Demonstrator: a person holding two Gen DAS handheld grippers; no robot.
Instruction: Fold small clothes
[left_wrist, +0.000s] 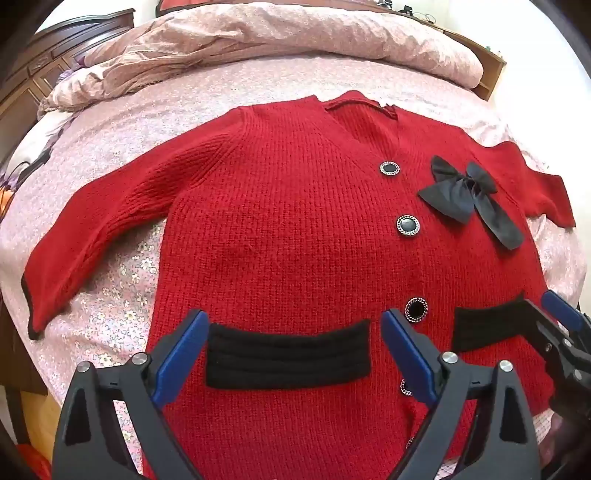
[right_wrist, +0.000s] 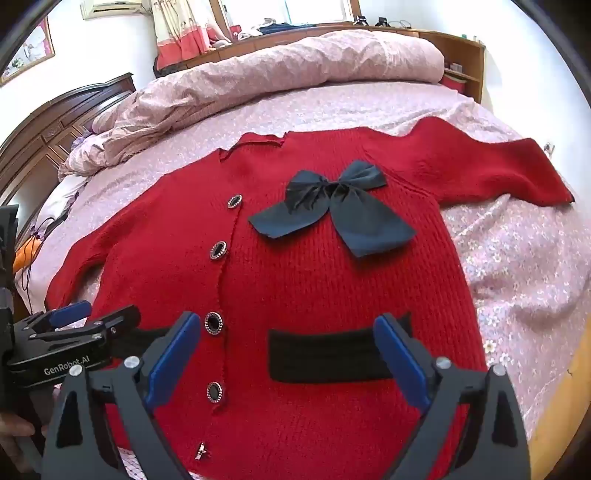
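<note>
A small red knit cardigan lies flat, front up, on the bed with both sleeves spread out. It has a black bow, a row of black buttons and two black pocket bands. My left gripper hovers open over the left pocket band, nothing between its blue pads. My right gripper hovers open over the right pocket band, also holding nothing. Each gripper shows at the edge of the other's view: the right gripper and the left gripper.
The pink floral bedsheet covers the bed. A rumpled pink duvet is heaped along the far side. A dark wooden headboard stands at the left, a wooden shelf at the far right.
</note>
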